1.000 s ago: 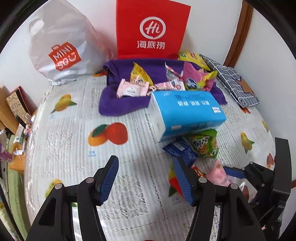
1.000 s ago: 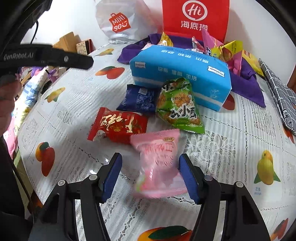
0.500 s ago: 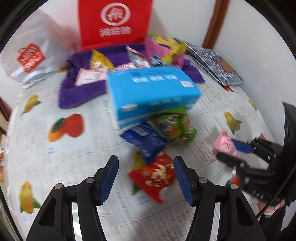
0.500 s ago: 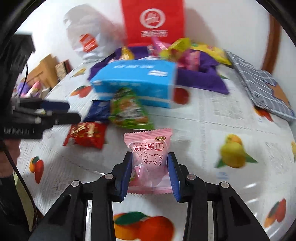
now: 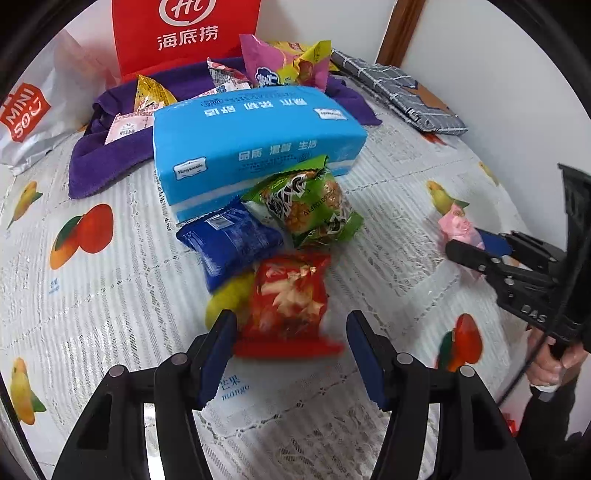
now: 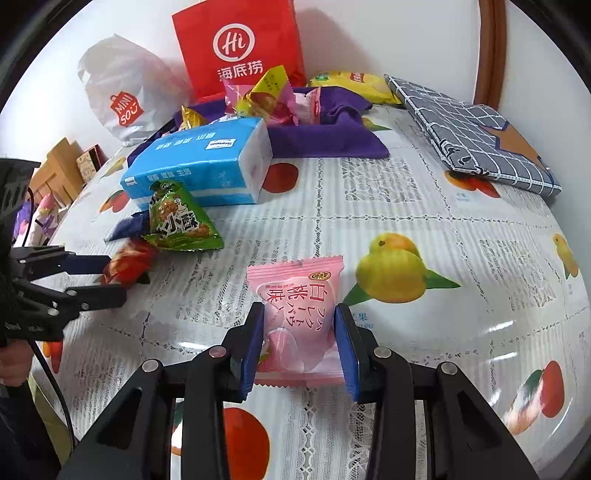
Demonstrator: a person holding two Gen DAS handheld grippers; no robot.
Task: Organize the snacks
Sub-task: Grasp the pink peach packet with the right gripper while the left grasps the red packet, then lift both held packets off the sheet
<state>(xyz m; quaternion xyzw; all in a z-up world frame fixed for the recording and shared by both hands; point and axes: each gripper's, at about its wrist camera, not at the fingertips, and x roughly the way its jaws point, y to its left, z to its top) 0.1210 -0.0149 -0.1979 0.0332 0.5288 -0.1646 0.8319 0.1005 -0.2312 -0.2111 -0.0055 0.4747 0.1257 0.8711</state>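
Right gripper fingers clamped on pink plastic snack packet. Left gripper fingers spread, straddling red foil snack packet on tabletop.

You worked at a round table under a white lace-pattern cloth printed with fruit, its glossy surface catching glare near your side. Behind it stood a plain white wall, with a brown wooden frame running upright at the right. Past the table's left edge sat wooden boxes and some purple-and-white clutter too blurred to make out. The light was bright and even, throwing soft shadows on the wall.
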